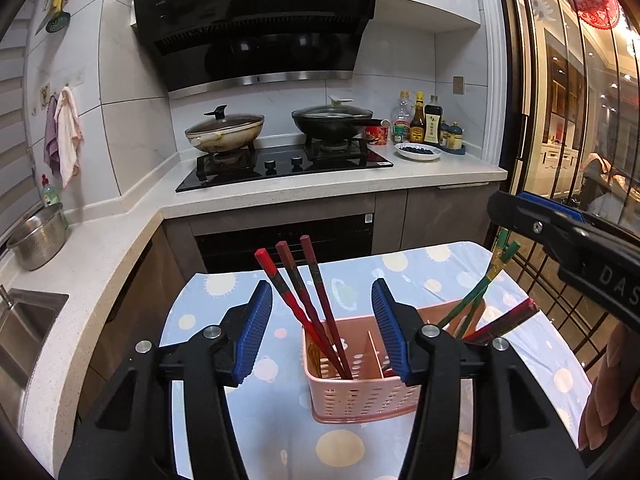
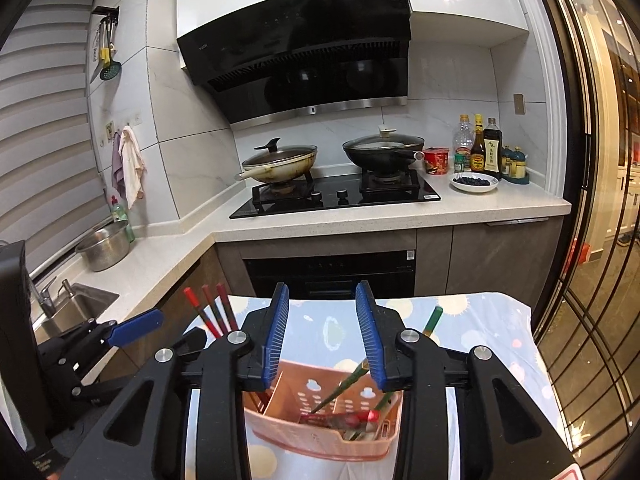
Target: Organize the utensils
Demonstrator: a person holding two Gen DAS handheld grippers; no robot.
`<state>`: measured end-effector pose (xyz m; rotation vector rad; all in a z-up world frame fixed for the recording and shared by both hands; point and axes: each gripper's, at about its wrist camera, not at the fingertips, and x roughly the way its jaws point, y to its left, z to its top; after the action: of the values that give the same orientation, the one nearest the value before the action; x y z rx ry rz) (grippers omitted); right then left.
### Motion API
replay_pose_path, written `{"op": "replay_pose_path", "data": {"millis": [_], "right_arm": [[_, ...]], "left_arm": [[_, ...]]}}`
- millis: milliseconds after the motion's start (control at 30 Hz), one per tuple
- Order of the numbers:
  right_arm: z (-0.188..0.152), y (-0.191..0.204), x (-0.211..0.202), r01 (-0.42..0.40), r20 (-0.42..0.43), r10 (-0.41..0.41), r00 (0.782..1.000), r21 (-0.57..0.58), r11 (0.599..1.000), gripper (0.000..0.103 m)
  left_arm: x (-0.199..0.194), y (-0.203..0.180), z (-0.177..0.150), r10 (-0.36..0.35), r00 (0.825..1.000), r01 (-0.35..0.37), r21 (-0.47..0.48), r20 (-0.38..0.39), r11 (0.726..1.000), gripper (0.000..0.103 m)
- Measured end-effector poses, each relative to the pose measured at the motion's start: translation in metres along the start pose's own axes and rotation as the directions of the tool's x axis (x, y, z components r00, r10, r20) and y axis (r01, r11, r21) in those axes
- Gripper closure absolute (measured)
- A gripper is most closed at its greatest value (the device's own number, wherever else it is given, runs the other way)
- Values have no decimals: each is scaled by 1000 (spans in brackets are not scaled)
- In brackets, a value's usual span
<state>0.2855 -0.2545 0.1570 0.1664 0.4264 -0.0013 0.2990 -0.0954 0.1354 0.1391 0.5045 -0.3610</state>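
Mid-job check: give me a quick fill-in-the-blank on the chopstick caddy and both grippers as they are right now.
1. The three red chopsticks stand in the ____ compartment of the pink perforated plastic caddy.
2. The green chopsticks lean in the caddy's ____ compartment.
3. The left gripper and the right gripper are both ____, holding nothing.
4. The caddy rests on a light blue ____ printed with suns.

Missing words: left; right; open; cloth

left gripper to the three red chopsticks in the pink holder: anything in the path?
Nothing visible blocks it. The left gripper is open and empty, and the three red chopsticks lean up out of the left compartment of the pink perforated plastic holder, showing between its blue finger pads. The green chopsticks lean off to the right.
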Motion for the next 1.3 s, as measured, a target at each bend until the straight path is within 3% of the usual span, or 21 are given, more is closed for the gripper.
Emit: {"op": "replay_pose_path", "data": {"millis": [567, 733, 1200, 1300], "right_arm": [[-42, 5, -56, 42, -13, -42, 999, -11, 999, 59], [-60, 4, -68, 80, -33, -81, 996, -27, 996, 56], [-113, -1, -92, 172, -65, -176, 982, -63, 983, 55], [-126, 1, -95, 184, -67, -190, 980, -77, 980, 50]], "left_arm": [[-32, -6, -29, -23, 999, 23, 5, -31, 1000, 53], [-42, -9, -43, -27, 999, 27, 2, -38, 1000, 47], [-61, -9, -86, -28, 997, 26, -32, -69, 999, 45], [-63, -5, -99, -8, 997, 4, -46, -82, 999, 42]]}}
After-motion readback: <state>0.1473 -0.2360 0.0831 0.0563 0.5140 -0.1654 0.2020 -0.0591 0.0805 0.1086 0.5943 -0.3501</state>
